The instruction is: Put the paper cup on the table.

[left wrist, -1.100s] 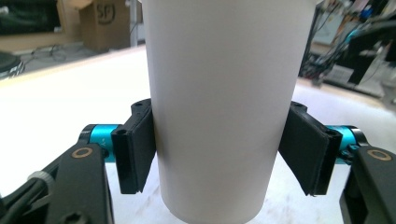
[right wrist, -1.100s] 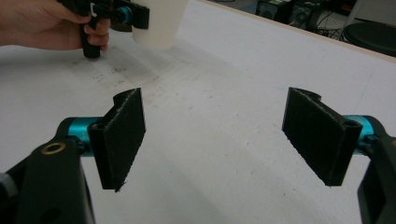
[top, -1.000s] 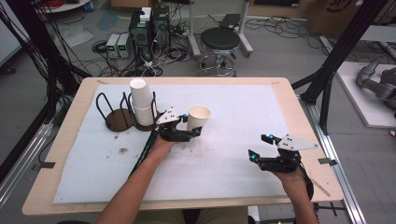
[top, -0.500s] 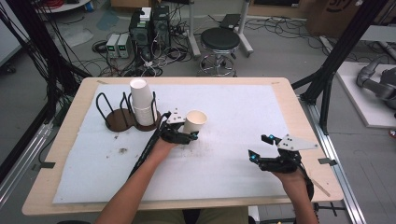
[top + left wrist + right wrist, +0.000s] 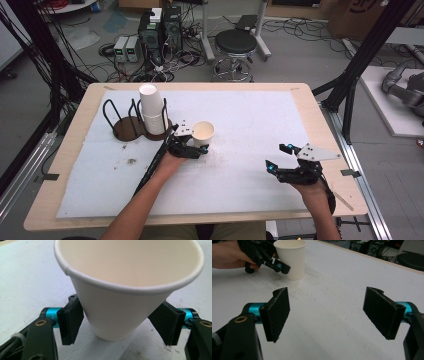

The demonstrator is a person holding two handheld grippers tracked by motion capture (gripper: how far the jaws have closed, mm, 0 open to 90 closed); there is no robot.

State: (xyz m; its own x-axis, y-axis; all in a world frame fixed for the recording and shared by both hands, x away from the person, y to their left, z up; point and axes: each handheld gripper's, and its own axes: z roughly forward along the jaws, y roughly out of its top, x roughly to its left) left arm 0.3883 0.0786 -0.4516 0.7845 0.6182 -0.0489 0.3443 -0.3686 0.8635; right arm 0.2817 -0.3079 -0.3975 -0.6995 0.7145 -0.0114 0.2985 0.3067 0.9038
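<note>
A white paper cup (image 5: 203,131) stands upright on the white mat, left of the middle. My left gripper (image 5: 198,148) reaches it from the near side, one jaw on each side of its lower wall. In the left gripper view the cup (image 5: 120,302) rests on the mat between the black pads (image 5: 72,320); the jaws have just been opening and the pads sit beside the wall without squeezing it. My right gripper (image 5: 278,156) rests at the near right, open with nothing between its pads (image 5: 277,315). Its view shows the cup (image 5: 292,257) and the left gripper (image 5: 274,265) farther off.
A tall stack of white cups (image 5: 152,107) stands in a dark wire holder (image 5: 127,127) at the back left, close behind the left gripper. The white mat (image 5: 250,115) covers most of the wooden table (image 5: 320,125). A stool and equipment stand on the floor beyond.
The cup, held tilted above the mat a second ago, now stands on it a little nearer the holder. The left jaws have widened around it. The right gripper has not moved.
</note>
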